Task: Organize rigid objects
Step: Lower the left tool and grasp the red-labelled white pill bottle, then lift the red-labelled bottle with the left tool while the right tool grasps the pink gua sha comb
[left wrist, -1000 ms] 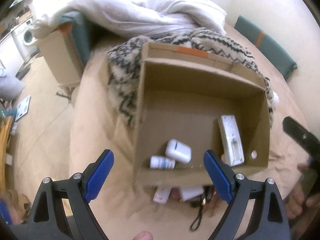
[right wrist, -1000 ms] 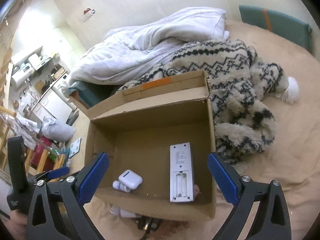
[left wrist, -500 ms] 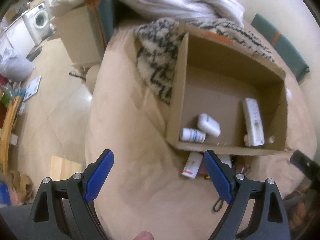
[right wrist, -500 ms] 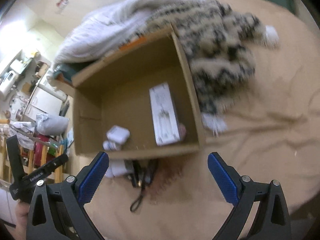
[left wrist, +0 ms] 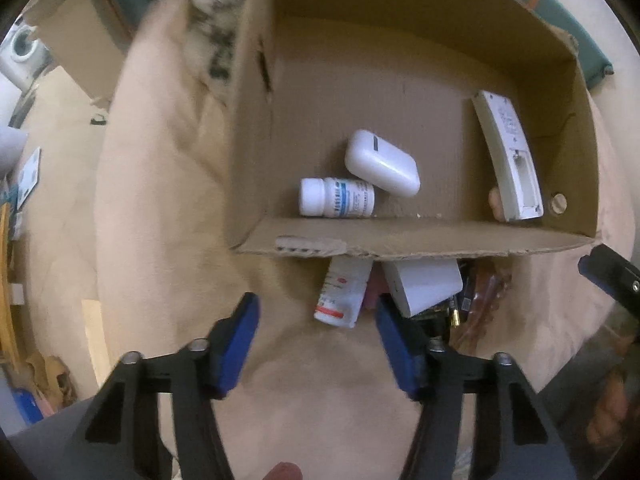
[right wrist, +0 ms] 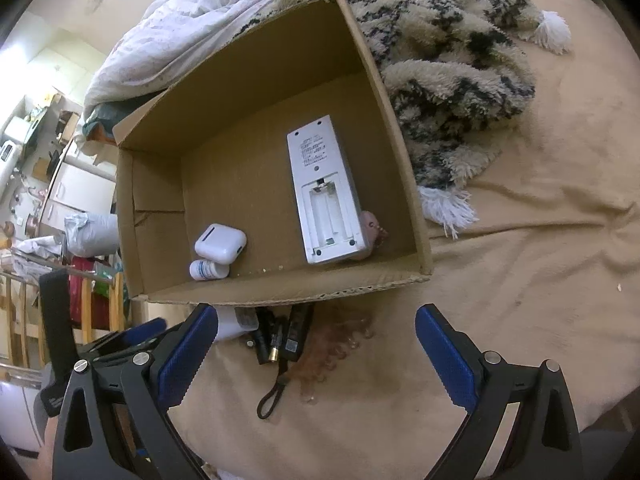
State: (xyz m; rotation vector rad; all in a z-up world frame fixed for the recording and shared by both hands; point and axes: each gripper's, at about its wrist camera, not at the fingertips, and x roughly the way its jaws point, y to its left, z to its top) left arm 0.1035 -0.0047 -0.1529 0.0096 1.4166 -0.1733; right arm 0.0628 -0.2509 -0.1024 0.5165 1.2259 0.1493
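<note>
Left wrist view: the small white tube with a red band point(left wrist: 342, 294) lies on the bed just outside the near wall of the cardboard box point(left wrist: 400, 246), between the blue pads of the left gripper point(left wrist: 316, 334), beside a white block point(left wrist: 424, 286) and some dark bits. The jaws have just been closing and now stand about half open, the tube's near end between their tips but no pad pressing on it. Compared with a second ago this gripper has come down much closer to the pile, so a pick of the tube looks to be the step in hand. Inside the box already lie a pill bottle point(left wrist: 336, 197), a white case point(left wrist: 382, 163) and a remote point(left wrist: 508, 156) at the right wall. The right gripper point(right wrist: 312, 354) hangs wide open and empty over a dark strapped gadget point(right wrist: 280, 340) on the tan bed cover point(right wrist: 520, 300); a shaggy patterned blanket point(right wrist: 448, 72) lies past the box.
</note>
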